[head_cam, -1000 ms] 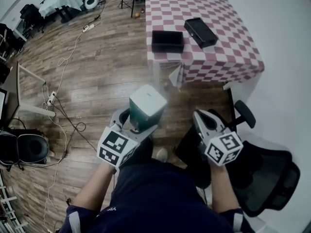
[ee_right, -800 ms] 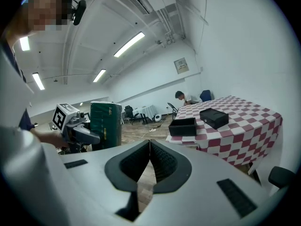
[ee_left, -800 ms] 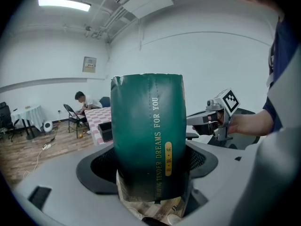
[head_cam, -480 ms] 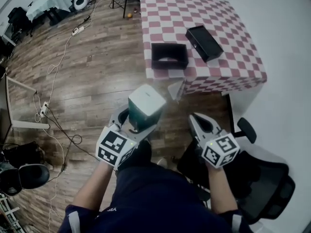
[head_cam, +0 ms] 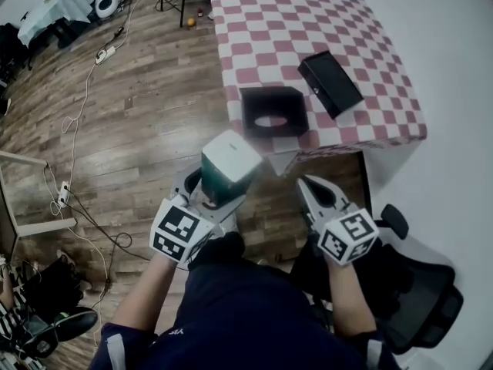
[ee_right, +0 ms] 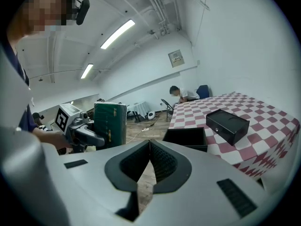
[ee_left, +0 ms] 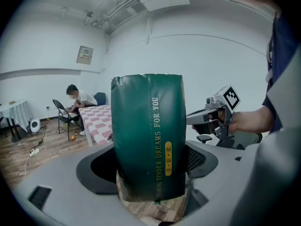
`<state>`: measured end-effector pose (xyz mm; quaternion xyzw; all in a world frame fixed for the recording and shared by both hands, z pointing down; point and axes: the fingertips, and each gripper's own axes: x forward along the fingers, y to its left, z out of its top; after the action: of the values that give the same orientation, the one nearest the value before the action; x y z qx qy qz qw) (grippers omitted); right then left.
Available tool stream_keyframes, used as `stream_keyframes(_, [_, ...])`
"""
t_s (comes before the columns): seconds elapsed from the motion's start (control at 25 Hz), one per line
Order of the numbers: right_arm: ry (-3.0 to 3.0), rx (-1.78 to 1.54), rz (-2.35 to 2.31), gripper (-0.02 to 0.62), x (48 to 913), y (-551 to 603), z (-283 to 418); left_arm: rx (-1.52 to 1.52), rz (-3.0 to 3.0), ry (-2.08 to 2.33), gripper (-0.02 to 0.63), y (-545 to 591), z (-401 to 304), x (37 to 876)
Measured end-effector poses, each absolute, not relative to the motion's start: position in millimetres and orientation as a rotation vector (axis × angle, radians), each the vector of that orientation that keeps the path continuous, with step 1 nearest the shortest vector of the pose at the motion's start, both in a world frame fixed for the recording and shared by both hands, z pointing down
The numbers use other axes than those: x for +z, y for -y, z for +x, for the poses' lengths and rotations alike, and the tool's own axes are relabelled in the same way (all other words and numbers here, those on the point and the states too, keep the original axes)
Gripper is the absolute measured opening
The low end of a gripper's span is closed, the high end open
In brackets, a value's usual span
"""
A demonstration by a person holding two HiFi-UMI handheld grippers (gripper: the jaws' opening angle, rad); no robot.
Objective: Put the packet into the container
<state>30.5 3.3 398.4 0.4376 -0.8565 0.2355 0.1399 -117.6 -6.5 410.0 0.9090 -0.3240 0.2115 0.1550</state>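
We see the left gripper [head_cam: 218, 198] pinching the lower end of the green packet [ee_left: 148, 135], which stands upright between its jaws, well short of the container [head_cam: 272, 112]. From the left gripper view the packet blocks most of what lies straight ahead of that claw. Its bottom edge sits down between the jaws, and the small yellow label under the gold lettering is too fine to read. From the head view we get only the packet's pale top end and one green side.

The right gripper [ee_right: 149, 161] has its jaws pressed together, with nothing between them. The container, an open black box, lies ahead of this claw and slightly to its right. Something pale shows inside it from above, and we cannot tell what it is. A closed black box [head_cam: 330, 83] sits farther right of the claw, apart from the container. The left gripper and the packet are off to this claw's left.

Both boxes rest on a table with a red and white checked cloth [head_cam: 262, 21], the container near its close edge. Below both claws our own body hides the floor. A black office chair [head_cam: 420, 299] behind the right claw is cut off by the frame edge. The floor is wood plank [head_cam: 139, 129], with cables [head_cam: 85, 91] trailing left of the left claw. Far ahead of that claw, a person [ee_left: 77, 100] sits beside a folding chair [ee_left: 61, 112], against white walls.
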Motion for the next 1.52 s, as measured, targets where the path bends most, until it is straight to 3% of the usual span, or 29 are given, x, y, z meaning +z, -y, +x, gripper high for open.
stream_keyframes(0.72, [2.453,0.653,1.287,0.017,385.3,105.7,2.0,0.639,2.675,0.866,0.428,123.4,-134.4,398.0])
stream_keyframes(1.12, [2.495,0.684,1.202,0.017,396.8,129.9,39.2,0.773,2.729,0.872,0.428,157.8,-86.7,403.1])
stream_keyframes(1.52, [2.526,0.750,1.141,0.017,411.8,161.2,107.2,1.156,2.784,0.823,0.428,191.6,-20.5,426.9])
